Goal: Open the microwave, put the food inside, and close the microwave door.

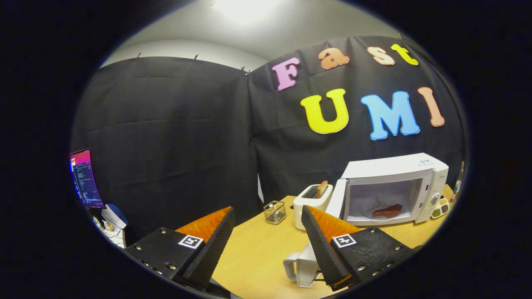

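Observation:
A white microwave (392,166) stands on the wooden table (257,253), well beyond my right finger. Its door (336,198) is swung open to the left. Inside, a reddish-brown piece of food (387,211) lies on the glass plate. My gripper (268,209) is held back from the microwave, above the table's near side, open, with nothing between its fingers.
Just left of the open door stands a white toaster (311,201) with a slice of toast in it, and a small wire basket (275,211) sits beside it. A white handled jug (301,265) is by my right finger. A small dish (440,207) and bottles (457,187) stand right of the microwave. A monitor (85,178) is far left.

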The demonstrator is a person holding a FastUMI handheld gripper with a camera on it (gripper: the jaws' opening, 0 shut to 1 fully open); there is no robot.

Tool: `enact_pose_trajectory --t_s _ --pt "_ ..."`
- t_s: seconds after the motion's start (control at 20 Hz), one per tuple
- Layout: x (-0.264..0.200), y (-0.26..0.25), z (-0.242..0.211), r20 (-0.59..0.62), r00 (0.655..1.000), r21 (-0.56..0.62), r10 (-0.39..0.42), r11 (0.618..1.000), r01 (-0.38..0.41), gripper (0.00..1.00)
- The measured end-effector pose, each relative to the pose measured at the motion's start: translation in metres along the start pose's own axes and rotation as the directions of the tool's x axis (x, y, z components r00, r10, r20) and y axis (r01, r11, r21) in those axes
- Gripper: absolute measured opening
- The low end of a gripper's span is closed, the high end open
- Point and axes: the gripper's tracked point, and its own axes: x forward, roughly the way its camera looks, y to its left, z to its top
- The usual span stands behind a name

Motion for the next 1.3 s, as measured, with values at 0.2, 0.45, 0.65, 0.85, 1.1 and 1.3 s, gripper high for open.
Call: enact_pose_trajectory --t_s 0.2,0.45,0.65,0.85,1.1,1.3 --pt "0.006 0.026 -0.034 -0.067 0.996 -0.002 0.058 0.998 -0.059 0.97" --pt "0.009 0.037 -0.071 -0.142 0.985 0.0 0.097 0.995 -0.098 0.9" --pt "0.017 0.012 -0.093 -0.191 0.981 0.004 0.037 0.999 -0.037 0.41" --pt "0.024 -0.018 -0.095 -0.215 0.976 0.026 -0.031 0.999 0.038 0.12" --pt "0.02 -0.046 -0.1 -0.237 0.968 -0.013 -0.086 0.996 0.085 0.01" --pt "0.007 -0.097 -0.096 -0.244 0.952 -0.035 -0.187 0.982 0.184 0.01"
